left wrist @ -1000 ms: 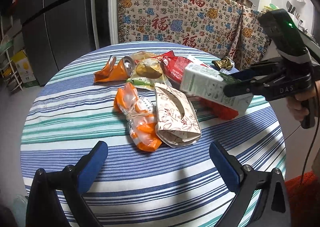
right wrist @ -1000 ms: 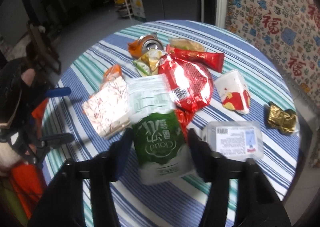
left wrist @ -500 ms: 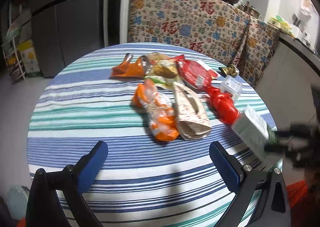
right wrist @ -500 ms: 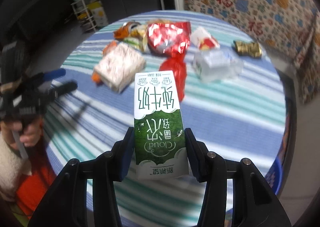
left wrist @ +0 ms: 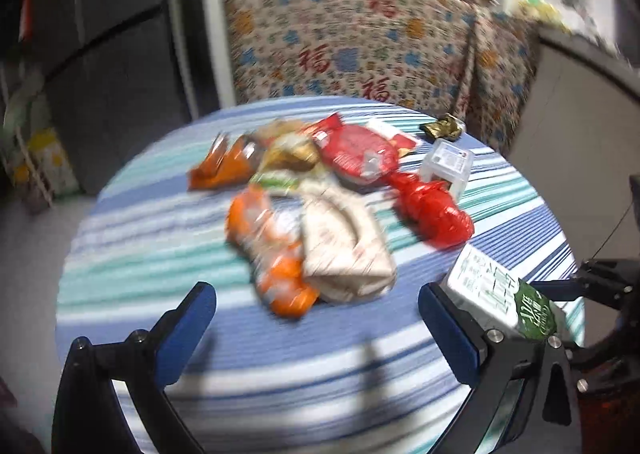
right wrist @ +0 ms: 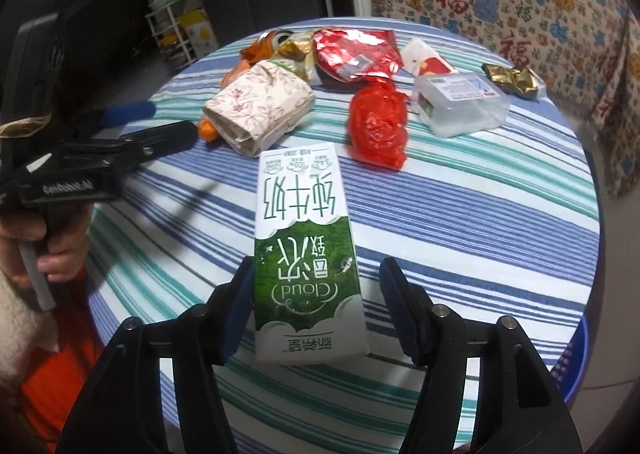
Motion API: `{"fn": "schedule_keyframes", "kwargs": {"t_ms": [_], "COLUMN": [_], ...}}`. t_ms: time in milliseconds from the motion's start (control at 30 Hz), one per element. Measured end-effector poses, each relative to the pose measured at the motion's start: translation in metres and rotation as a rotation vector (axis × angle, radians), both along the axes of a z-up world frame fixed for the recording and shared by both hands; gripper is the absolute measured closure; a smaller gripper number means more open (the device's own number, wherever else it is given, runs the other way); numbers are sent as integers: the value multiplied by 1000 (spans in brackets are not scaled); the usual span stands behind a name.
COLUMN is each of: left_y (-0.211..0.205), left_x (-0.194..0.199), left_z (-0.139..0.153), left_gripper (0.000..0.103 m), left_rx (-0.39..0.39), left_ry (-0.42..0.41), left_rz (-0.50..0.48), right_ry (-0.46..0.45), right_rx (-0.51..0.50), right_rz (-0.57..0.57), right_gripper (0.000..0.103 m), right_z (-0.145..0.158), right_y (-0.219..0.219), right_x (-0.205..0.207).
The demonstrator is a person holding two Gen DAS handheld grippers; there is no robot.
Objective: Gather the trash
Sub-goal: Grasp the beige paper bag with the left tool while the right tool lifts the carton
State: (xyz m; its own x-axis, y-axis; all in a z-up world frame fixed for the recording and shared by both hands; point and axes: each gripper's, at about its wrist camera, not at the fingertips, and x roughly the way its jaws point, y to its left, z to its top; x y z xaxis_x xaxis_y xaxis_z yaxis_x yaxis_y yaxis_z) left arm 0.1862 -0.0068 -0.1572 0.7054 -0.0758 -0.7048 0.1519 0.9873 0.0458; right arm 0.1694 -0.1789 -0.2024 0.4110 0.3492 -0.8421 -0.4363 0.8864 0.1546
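1. The right tongs (right wrist: 316, 302) carry a milk carton (right wrist: 305, 254) over the near edge of the round surface (right wrist: 460, 213). The left pad (right wrist: 240, 302) lies against the carton's side, while a gap shows between the carton and the right pad, so whether the grip is firm cannot be told.
2. The left tongs (left wrist: 316, 328) stand wide apart with nothing between them, hovering over the near edge and pointing at the pile.
3. By this judgement the task is at an early stage: one item is lifted and the rest lies uncollected. A blue basket (right wrist: 572, 370) shows past the near right edge and may be the bin; that is a guess.
4. Left on the surface:
   - a flattened tissue box (right wrist: 260, 109) of floral card, near the middle
   - a crumpled red plastic bag (right wrist: 376, 125) beside it, glossy and soft
   - a clear, rigid plastic tub (right wrist: 460, 105) with a label, toward the right edge
   - a wad of gold foil (right wrist: 512, 79) at the far right edge
   - a shiny red snack bag (right wrist: 356, 51) and a small red and white carton (right wrist: 428, 61) toward the far edge
   - an orange wrapper (left wrist: 276, 254), thin and crinkled, touching the tissue box
5. The milk carton is a stiff, waxy rectangular box, green and white, and looks light.
6. A striped cloth in blue, teal and white covers the surface.
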Motion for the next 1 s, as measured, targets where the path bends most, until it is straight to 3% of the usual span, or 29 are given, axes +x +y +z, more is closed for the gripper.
{"fn": "schedule_keyframes", "kwargs": {"t_ms": [233,267,300,400,433,600,700,767,1000], "left_y": [-21,-20,-18,-17,-16,-21,-26,-29,-8], "left_x": [42,44,46,41,39,9,-22,-43,-56], "left_z": [-20,-22,-25,-23,-22,-15,-10,-9,-8], "left_gripper": [1,4,20,48,50,52,52,47,40], "left_rx": [64,58,37,-3,-27,-2,67,86,-111], "left_ry": [67,77,91,86,99,97,88,87,97], "left_rz": [-4,4,11,-5,-16,-66,-104,-133,-120], "right_ry": [-4,-4,-3,-3,-6,-14,-13,-14,-8], "right_rx": [-6,-9,-13,-16,-15,-35,-57,-66,-27], "right_rz": [1,-3,-9,-41,-54,-121,-137,-136,-85], "right_gripper": [39,43,47,49,50,50,50,50,44], "right_z": [-4,-5,-5,-2,0,4,6,7,11], "right_y": [-2,-3,-5,-13,-17,-27,-28,-26,-18], "right_x": [-4,-6,-6,-7,-7,-8,-10,-12,-9]}}
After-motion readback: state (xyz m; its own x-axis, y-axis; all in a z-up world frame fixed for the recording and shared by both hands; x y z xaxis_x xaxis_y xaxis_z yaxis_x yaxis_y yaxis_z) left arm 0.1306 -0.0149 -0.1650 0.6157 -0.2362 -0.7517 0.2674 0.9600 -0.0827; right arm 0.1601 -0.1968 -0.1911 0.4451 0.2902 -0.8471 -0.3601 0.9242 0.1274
